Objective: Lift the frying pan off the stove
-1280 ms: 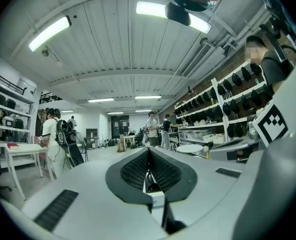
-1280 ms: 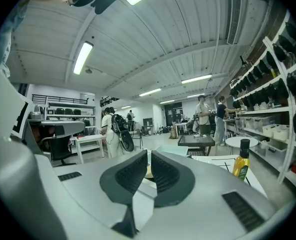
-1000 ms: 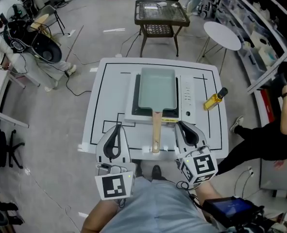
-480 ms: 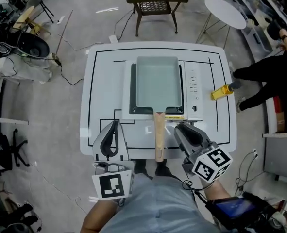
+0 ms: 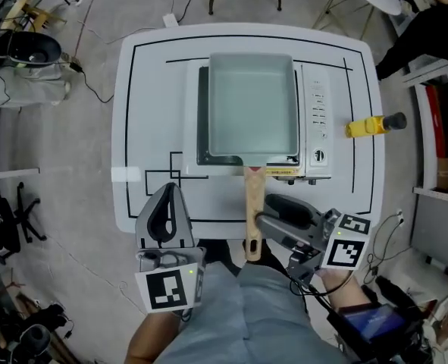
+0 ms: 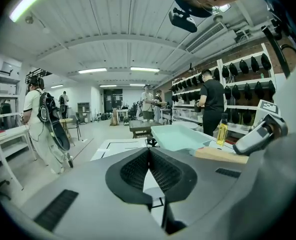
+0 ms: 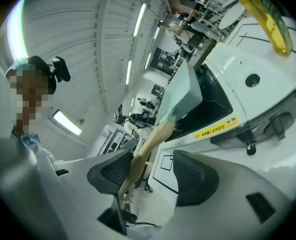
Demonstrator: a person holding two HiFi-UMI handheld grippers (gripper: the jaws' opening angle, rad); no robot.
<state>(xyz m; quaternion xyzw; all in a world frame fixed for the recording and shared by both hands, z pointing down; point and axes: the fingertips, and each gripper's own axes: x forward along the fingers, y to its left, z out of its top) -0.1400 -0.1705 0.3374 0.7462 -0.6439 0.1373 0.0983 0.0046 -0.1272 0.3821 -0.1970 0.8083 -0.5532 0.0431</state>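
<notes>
Since the earlier frame the right gripper (image 5: 267, 212) has swung in from its place beside the wooden handle (image 5: 252, 203) and now lies crosswise to it. Its jaws, together then, are opening with the handle between them. In the right gripper view the handle (image 7: 137, 159) runs close along one pad with a clear gap to the other, so nothing is clamped yet. The frying pan (image 5: 252, 105) sits flat on the stove (image 5: 314, 127), and its handle reaches back over the near edge of the white table (image 5: 133, 127) toward the person. That overhang is probably why the approach comes from the side: the handle's free end can be straddled without touching the stove. The right forearm comes in low from the person's right, wrist turned so the jaws point leftward across the body. The left gripper (image 5: 167, 203) hangs over the table's near edge, left of the handle and apart from it, pointing forward with its jaws pressed together on nothing. It appears to be waiting. A yellow bottle (image 5: 368, 125) lies right of the stove, well clear.
</notes>
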